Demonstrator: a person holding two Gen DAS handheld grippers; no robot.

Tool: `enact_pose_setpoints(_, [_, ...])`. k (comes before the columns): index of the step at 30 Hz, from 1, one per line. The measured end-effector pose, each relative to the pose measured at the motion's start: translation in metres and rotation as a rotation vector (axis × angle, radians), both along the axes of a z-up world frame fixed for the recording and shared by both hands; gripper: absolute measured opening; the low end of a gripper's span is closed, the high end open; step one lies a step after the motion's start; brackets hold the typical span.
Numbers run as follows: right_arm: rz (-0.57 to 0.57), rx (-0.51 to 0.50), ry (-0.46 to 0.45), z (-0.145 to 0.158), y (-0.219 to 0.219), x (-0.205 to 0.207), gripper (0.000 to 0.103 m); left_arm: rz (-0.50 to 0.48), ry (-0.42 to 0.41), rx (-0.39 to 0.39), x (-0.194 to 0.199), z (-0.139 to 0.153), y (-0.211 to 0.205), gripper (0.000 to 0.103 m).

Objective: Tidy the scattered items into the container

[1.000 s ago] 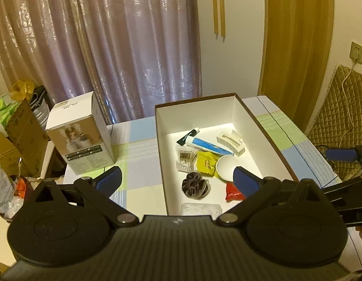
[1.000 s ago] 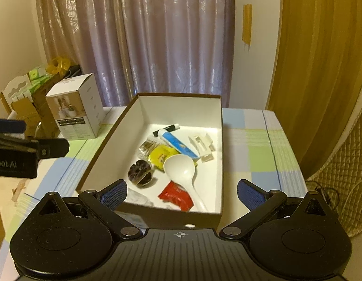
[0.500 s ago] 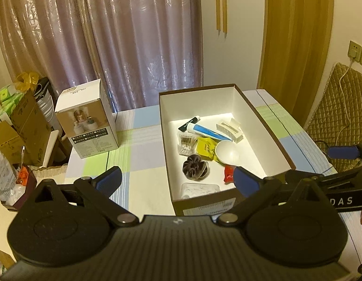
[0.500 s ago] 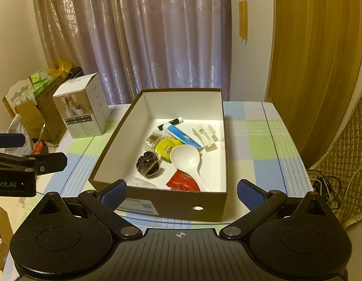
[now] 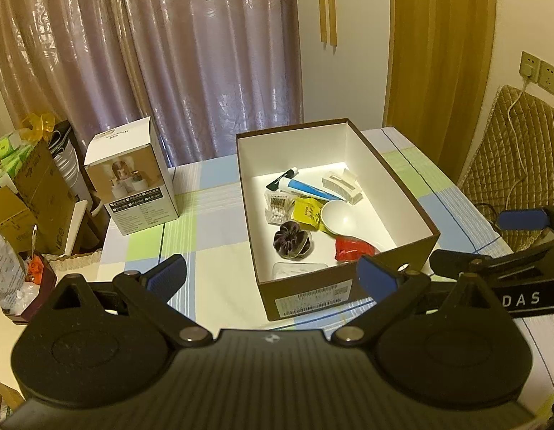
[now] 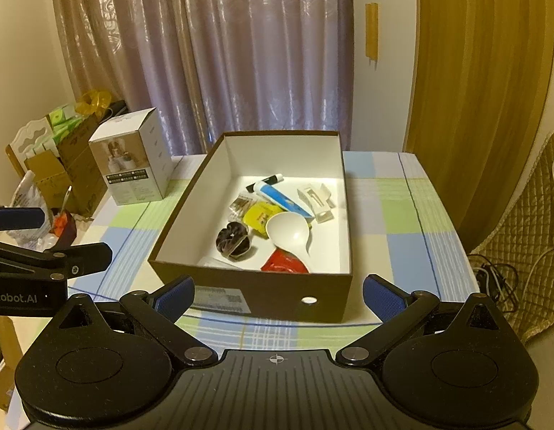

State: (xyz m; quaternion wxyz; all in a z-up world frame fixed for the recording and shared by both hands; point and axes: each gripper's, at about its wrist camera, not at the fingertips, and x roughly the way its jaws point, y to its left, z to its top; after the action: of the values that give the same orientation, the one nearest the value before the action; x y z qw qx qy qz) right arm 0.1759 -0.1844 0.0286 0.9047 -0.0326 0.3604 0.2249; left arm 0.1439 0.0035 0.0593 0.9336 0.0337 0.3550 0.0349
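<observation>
A brown box with a white inside (image 5: 409, 197) (image 6: 180, 211) stands on the checked table. In it lie a white spoon (image 5: 339, 216) (image 6: 289, 233), a blue tube (image 5: 305, 189) (image 6: 282, 199), a yellow packet (image 5: 307, 211) (image 6: 259, 215), a dark scrunchie (image 5: 292, 240) (image 6: 234, 242), a red packet (image 5: 352, 247) (image 6: 284, 263), a white clip (image 5: 343, 186) (image 6: 316, 199), cotton swabs (image 5: 277, 208) and a clear bag (image 5: 298, 270). My left gripper (image 5: 273, 279) is open and empty before the box's near left corner. My right gripper (image 6: 278, 297) is open and empty before its near wall.
A white product carton (image 5: 131, 182) (image 6: 131, 165) stands on the table left of the box. Cardboard boxes and bags (image 5: 22, 193) crowd the floor at the left. A quilted chair (image 5: 520, 157) and cables (image 6: 499, 276) are to the right. Curtains hang behind.
Both grippers have pulled back and up from the box, so the whole box and its near wall now show. Both stay open and empty.
</observation>
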Motion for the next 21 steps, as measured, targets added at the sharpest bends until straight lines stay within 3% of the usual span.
enact_pose_setpoints(21, [-0.042, -0.002, 0.018, 0.001, -0.004, -0.039, 0.103, -0.028, 0.013, 0.009, -0.038, -0.008, -0.002, 0.100])
